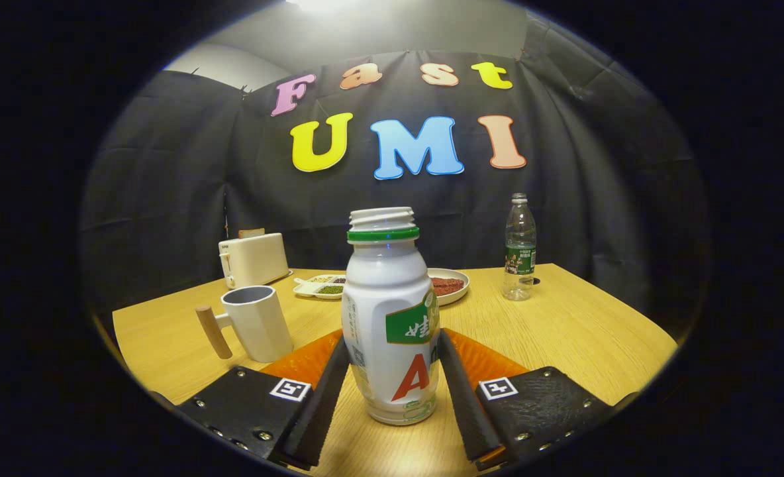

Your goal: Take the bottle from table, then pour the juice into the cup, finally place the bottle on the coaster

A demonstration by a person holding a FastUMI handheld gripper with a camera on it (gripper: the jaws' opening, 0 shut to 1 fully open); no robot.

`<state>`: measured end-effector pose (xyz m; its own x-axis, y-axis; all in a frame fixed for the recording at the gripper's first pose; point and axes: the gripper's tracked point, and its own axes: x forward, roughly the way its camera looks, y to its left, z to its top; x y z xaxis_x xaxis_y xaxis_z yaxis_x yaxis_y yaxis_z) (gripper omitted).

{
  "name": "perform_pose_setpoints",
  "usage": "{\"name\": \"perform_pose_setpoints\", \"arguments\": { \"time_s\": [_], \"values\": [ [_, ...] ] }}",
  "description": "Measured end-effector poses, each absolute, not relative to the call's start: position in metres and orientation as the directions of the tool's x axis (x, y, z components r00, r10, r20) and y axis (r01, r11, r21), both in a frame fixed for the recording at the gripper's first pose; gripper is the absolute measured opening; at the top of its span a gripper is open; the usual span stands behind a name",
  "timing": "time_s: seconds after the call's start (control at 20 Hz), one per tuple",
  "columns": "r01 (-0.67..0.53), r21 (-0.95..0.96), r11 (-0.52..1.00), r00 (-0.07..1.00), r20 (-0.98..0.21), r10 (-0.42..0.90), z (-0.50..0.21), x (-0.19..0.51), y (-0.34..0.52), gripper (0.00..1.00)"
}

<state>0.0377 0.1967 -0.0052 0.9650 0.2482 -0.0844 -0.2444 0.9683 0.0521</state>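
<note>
A white juice bottle point(391, 318) with a green neck ring and no cap stands upright between my fingers. My gripper point(392, 344) is shut on it, one finger point(329, 391) pressing its left side and the other on its right side. The bottle's base sits at the level of the wooden table point(564, 331); whether it touches I cannot tell. A white cup point(259, 324) with a wooden handle stands just left of the fingers, open side up. Its inside is hidden.
Beyond the bottle lie a divided dish of grains point(322, 286) and a plate of red food point(448, 285). A white toaster point(254, 258) stands at the back left. A clear water bottle point(519, 248) stands at the back right with a small dark spot by its base.
</note>
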Motion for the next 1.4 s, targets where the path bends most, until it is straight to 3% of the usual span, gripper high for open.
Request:
{"name": "perform_pose_setpoints", "arguments": {
  "time_s": [0.55, 1.4],
  "values": [
    [-0.252, 0.03, 0.967, 0.965, -0.065, 0.253, 0.008, 0.037, 0.197, 0.75],
    [-0.254, -0.225, 0.941, 0.967, -0.069, 0.244, 0.049, 0.054, 0.226, 0.75]
  ]
}}
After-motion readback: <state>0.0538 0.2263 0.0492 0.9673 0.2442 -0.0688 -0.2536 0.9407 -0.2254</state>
